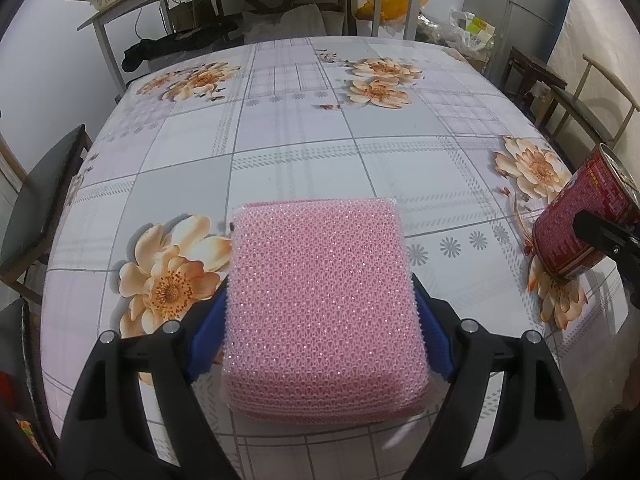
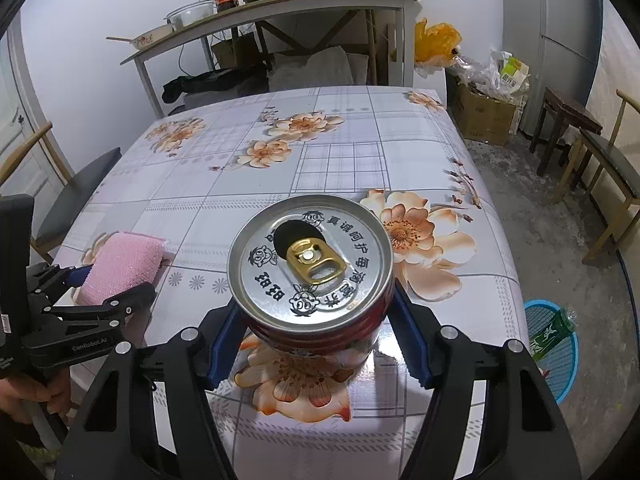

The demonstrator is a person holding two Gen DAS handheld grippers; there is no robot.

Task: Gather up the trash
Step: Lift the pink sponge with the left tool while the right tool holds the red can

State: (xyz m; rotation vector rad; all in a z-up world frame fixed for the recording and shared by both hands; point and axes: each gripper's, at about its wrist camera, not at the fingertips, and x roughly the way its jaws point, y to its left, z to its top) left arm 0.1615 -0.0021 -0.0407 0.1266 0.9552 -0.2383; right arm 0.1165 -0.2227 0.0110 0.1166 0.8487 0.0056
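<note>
Left gripper (image 1: 320,332) clamped on pink sponge (image 1: 320,304) above floral table (image 1: 280,128); red can (image 1: 576,220) at 3 o'clock, in right gripper (image 1: 612,236).

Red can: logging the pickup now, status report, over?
Right gripper shut on red can, tilted above the table. Left gripper shut on pink sponge. Blue basket on floor; nothing in the way.

We see a bench (image 2: 340,160) under a floral checked cloth, with a cluttered side table (image 2: 280,8) against the white wall behind it. Dark-seated chairs (image 2: 612,160) stand on the bare grey floor (image 2: 540,220), near a cardboard box (image 2: 484,114).
</note>
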